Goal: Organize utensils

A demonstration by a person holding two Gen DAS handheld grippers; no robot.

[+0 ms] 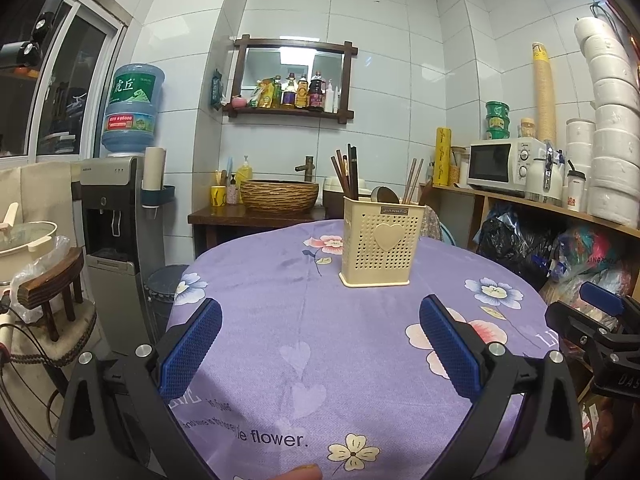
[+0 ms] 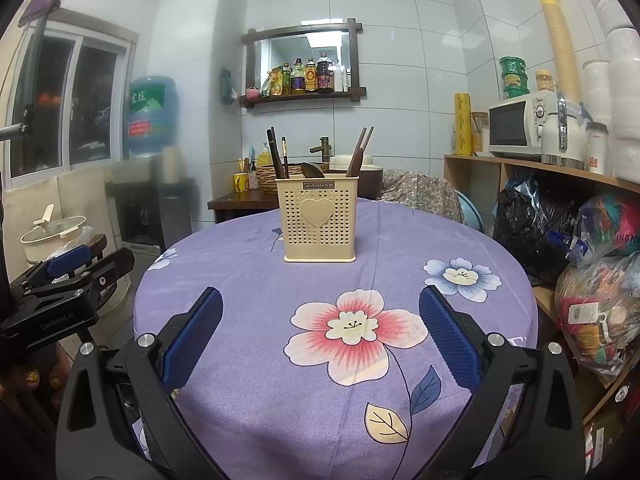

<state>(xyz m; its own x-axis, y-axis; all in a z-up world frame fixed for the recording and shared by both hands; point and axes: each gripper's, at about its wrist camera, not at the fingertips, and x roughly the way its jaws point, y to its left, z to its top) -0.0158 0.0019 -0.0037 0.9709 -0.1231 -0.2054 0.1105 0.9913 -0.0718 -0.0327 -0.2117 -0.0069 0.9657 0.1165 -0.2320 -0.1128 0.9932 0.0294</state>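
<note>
A cream perforated utensil holder (image 1: 380, 240) with a heart on its front stands upright on the round purple flowered table (image 1: 280, 320). Dark chopsticks (image 1: 346, 172), brown chopsticks (image 1: 412, 180) and a spoon (image 1: 384, 195) stick out of it. It also shows in the right wrist view (image 2: 320, 222). My left gripper (image 1: 320, 344) is open and empty, hovering over the table's near side, short of the holder. My right gripper (image 2: 320, 340) is open and empty over the pink flower, also short of the holder. Each gripper shows at the edge of the other's view.
A wooden shelf (image 2: 520, 168) with a microwave (image 2: 520, 126) and bags stands right of the table. A water dispenser (image 1: 116, 208) and stool (image 1: 56, 280) stand left. A counter with a woven basin (image 1: 280, 194) is behind.
</note>
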